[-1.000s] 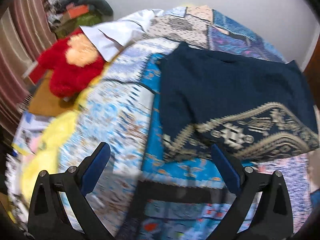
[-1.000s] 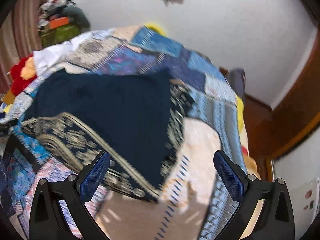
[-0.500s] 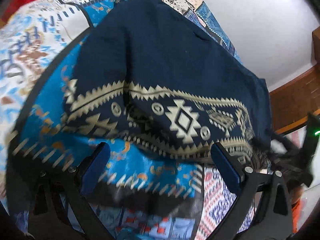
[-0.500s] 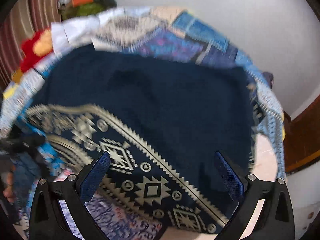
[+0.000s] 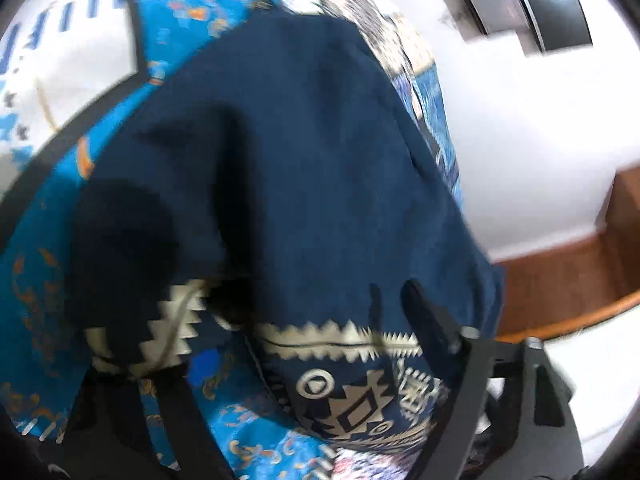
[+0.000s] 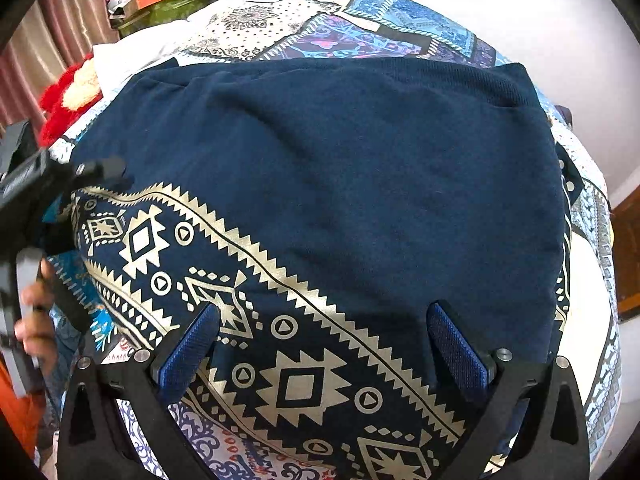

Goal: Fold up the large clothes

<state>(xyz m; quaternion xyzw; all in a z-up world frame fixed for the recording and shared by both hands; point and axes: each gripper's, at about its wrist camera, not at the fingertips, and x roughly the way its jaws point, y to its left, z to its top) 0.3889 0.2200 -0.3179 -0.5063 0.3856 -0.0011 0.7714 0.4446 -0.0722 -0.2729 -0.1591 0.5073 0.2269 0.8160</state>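
Navy knit sweater with cream geometric border print (image 6: 340, 168) spread flat on patchwork bedspread in blues and whites (image 6: 304, 28), presumably laid out so edges are reachable for folding

Right claw (image 6: 320, 344): blue-padded jaws wide apart, straddling printed border directly ahead and beneath; no cloth pinched. Placement judged as lining up on near edge of garment for a grab

Left claw (image 5: 256, 332): jaws just closing in, sweater corner bunched between them. Right finger (image 5: 424, 320) overlapping cloth, left one lost in blur and shadow; firm clamp cannot be told. In right wrist view, same claw at far left of right claw, gripped by a hand (image 6: 34, 320)

Both claws on same printed hem, likely to lift it together

Red plush toy (image 6: 64, 96) beyond left corner, well apart

Writing: none readable; print is pattern only
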